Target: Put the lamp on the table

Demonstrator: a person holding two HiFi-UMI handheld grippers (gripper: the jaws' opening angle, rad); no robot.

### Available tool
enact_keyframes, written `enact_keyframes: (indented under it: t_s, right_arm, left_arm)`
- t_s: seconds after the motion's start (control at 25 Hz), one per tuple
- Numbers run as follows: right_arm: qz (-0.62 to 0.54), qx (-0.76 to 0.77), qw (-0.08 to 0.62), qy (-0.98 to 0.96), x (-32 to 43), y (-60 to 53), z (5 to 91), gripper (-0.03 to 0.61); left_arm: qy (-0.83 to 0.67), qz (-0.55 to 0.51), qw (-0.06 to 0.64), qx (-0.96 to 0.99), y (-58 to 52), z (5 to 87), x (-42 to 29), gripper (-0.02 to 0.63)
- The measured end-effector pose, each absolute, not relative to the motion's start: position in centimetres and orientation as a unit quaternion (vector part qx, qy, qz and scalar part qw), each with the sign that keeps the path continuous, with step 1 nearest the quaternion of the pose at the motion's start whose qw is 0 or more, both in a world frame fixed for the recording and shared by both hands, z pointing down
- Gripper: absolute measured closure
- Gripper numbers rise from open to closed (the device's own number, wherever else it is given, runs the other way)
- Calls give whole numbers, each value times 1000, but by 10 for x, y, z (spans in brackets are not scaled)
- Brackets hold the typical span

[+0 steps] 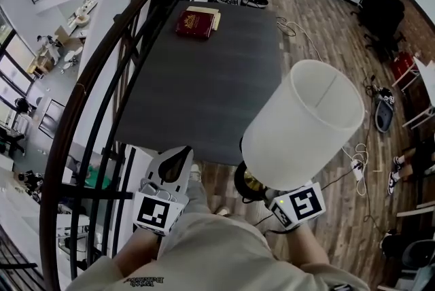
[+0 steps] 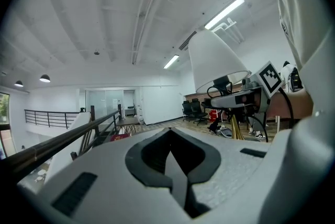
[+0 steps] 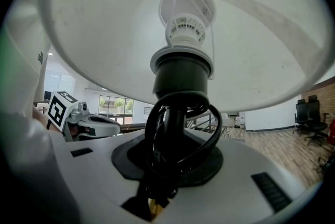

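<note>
Nearest us, our left hand-held gripper [image 1: 166,184] is closed on nothing, while our right hand-held gripper [image 1: 297,204] clamps the lamp [image 1: 302,123] low down, cord [image 3: 214,129] looped round it, its long axis rising along the jaws. The lamp hangs over the floor [image 1: 326,38] just short of the bench [image 1: 204,79], which lies ahead and leftward. We judge the right hand must carry it forward; a book [image 1: 196,23] lies at the far end.

matt white lamp [image 1: 299,123], matt table [image 1: 204,92], wood floor [image 1: 326,31]
</note>
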State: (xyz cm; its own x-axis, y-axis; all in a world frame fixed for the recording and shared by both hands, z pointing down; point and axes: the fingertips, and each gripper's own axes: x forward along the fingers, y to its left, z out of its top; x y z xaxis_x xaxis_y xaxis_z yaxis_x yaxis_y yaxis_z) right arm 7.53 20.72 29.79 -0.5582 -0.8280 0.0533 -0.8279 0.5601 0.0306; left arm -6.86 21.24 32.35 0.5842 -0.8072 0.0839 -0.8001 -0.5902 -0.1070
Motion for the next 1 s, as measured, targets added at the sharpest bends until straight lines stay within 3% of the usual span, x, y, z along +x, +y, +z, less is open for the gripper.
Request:
enact_keyframes:
  t_s: [1.0]
  right_arm:
    - [5,519,45,-854,24,-30,292,479]
  left_arm:
    - [378,-50,29,-924,-42,322,-100,609]
